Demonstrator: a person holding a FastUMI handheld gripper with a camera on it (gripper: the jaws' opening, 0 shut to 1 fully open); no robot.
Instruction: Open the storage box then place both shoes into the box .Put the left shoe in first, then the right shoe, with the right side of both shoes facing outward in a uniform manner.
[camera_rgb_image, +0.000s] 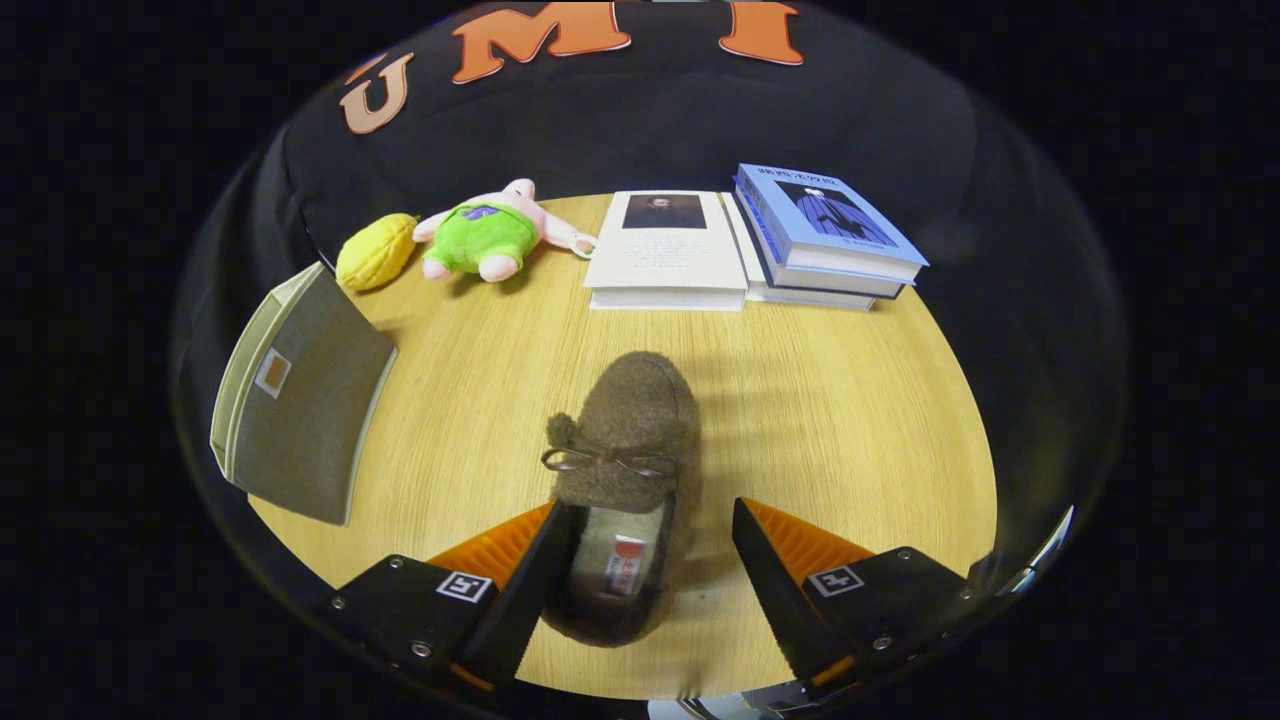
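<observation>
A brown fuzzy slipper (632, 420) with a small bow and pompom lies on the wooden table (820, 420), toe pointing away from me. My gripper (650, 508) is open and straddles the slipper's heel end. One finger (520, 580) sits against the slipper's left rim, while the other finger (775, 570) stands a little off its right side. The grey fabric storage box (300, 400) rests to the left of the fingers near the table's edge, its flat face with a small label window turned up and toward me; I cannot tell whether that face is its lid.
At the table's far side lie a yellow plush (375, 252), a pink and green plush toy (485, 235), a white book (668, 250) and a stack topped by a blue book (825, 225). The black booth wall rises behind them.
</observation>
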